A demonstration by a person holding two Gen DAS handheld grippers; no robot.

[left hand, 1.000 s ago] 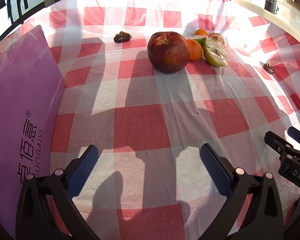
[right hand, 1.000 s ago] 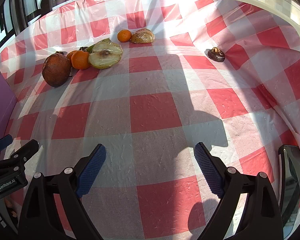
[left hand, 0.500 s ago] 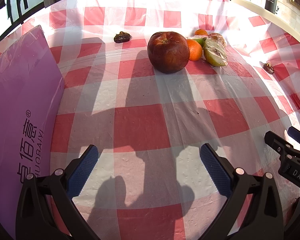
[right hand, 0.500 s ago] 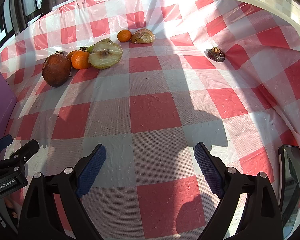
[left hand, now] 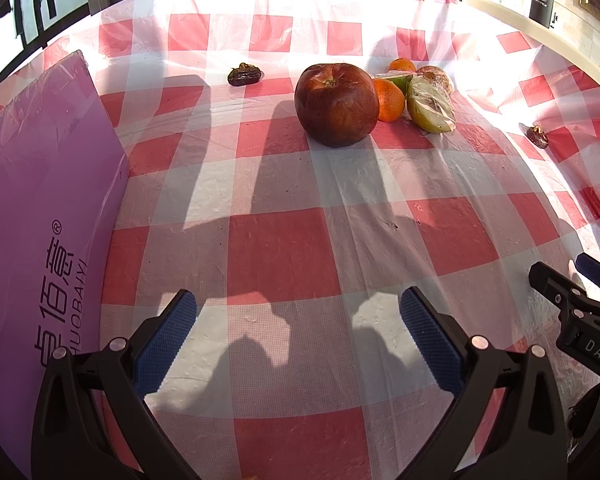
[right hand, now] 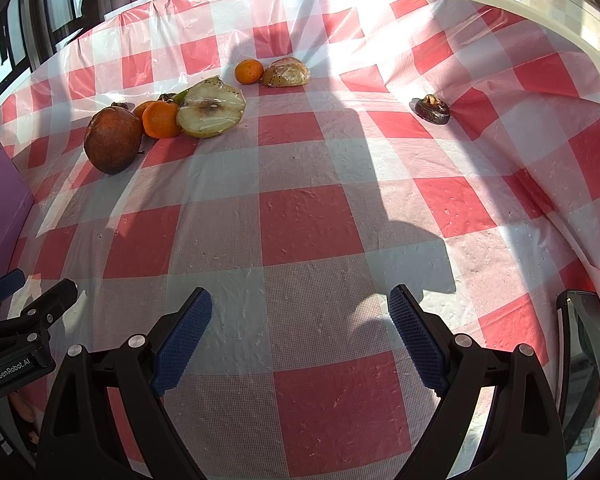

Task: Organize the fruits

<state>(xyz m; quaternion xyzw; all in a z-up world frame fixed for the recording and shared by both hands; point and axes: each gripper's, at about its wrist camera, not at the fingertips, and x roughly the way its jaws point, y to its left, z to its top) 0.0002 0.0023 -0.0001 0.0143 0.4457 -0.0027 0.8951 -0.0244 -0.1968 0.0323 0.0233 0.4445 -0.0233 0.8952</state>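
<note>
Blue-padded fingers (left hand: 168, 340) of the left gripper (left hand: 298, 338) stand wide apart over the red-and-white checked plastic cloth (left hand: 284, 252) on the counter, gripping nothing; the right gripper (right hand: 300, 334) likewise gapes, unladen. At twelve o'clock, well apart from the left gripper, sits a large dark-red round apple (left hand: 336, 104), touching a small orange tangerine (left hand: 389, 100) beside a plastic-wrapped green pear half (left hand: 430, 110). At nine o'clock lies a purple flat board (left hand: 40, 216).

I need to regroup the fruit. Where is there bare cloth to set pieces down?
Bare checked tablecloth spans between the fruit and both open hand-held grippers. Crowded: the large red apple, orange tangerine and wrapped pear half sit bunched together.
</note>
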